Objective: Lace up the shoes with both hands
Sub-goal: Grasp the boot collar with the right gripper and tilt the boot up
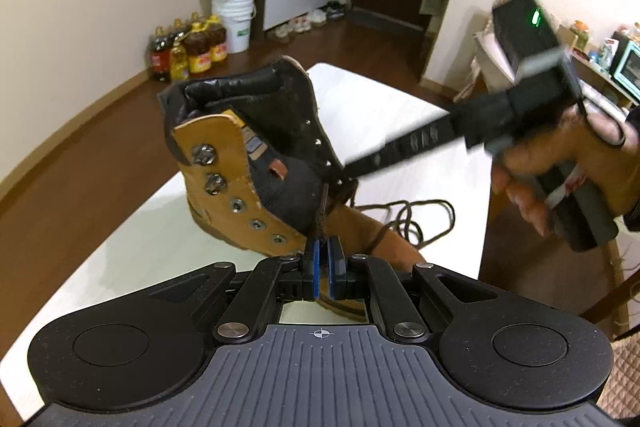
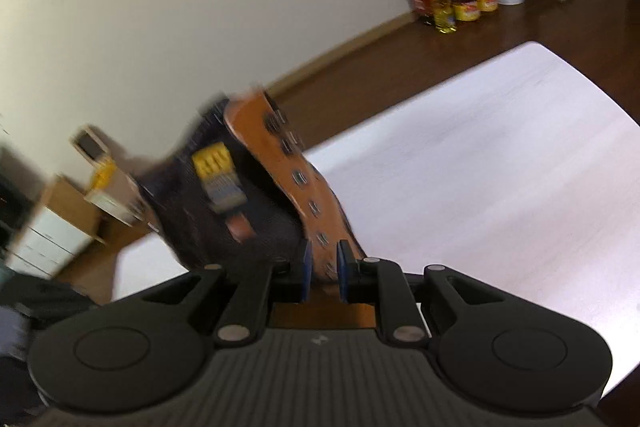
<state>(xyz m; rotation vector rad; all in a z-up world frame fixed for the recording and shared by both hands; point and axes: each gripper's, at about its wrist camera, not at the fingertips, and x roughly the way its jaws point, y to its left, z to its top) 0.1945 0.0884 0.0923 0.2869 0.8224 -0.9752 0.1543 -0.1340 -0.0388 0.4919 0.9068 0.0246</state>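
Tan leather lace-up boot [image 1: 224,163] upright on white surface [image 1: 120,267]. Left hand-held gripper [image 1: 323,251] pinched tight on dark brown lace [image 1: 322,215]. Right hand-held gripper [image 2: 323,267] parted, tan eyelet flap [image 2: 320,219] between, unpressed.

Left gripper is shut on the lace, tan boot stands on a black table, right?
Wrong on the table: the left wrist view shows it white, not black. The left gripper is shut on the lace, and the tan boot stands on that table.

— Left wrist view? Looking forward and down along the fingers, close on the boot [image 1: 248,163].
— Right wrist? Same tilt, closer still, blurred.
— Shared? Boot, white table [image 2: 480,167], bottles [image 1: 188,51] by the far wall.
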